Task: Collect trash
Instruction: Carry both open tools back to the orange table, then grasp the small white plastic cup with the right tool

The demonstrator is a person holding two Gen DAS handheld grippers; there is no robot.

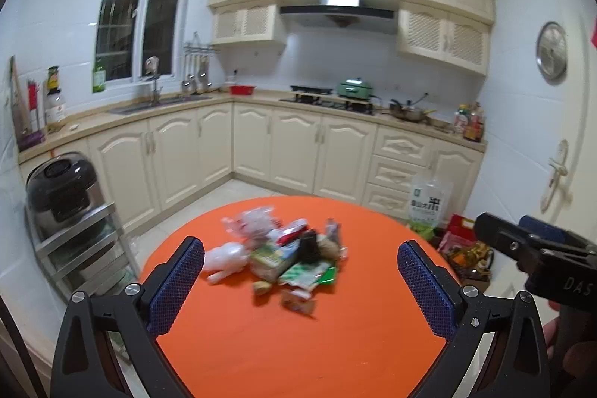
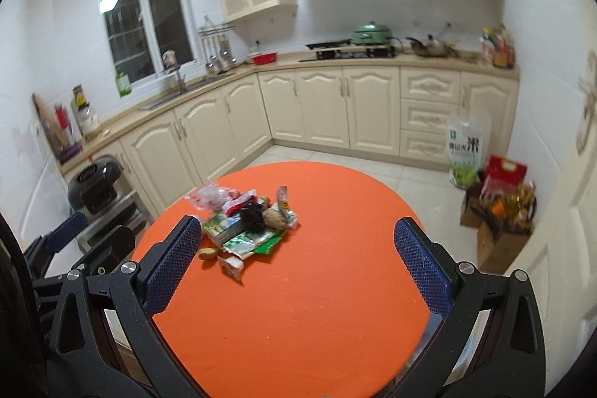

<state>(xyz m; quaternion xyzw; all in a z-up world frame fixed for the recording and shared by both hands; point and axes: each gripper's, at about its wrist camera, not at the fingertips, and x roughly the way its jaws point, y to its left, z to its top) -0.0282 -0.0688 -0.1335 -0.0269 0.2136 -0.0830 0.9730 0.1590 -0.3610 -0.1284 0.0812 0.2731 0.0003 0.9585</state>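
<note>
A pile of trash (image 1: pixel 287 254) lies on the round orange table (image 1: pixel 298 342): a crumpled white plastic bottle (image 1: pixel 227 260), green wrappers, a green carton, a clear bag and small scraps. The pile also shows in the right wrist view (image 2: pixel 248 222). My left gripper (image 1: pixel 300 282) is open and empty, held above the table's near side, short of the pile. My right gripper (image 2: pixel 298 263) is open and empty, above the orange table (image 2: pixel 298 323), with the pile ahead and to its left. The right gripper also shows at the right edge of the left wrist view (image 1: pixel 530 245).
A metal rack with a black rice cooker (image 1: pixel 61 193) stands left of the table. A rice bag (image 2: pixel 466 148) and boxes of goods (image 2: pixel 500 211) sit on the floor at the right. Cream cabinets and a counter run along the far walls.
</note>
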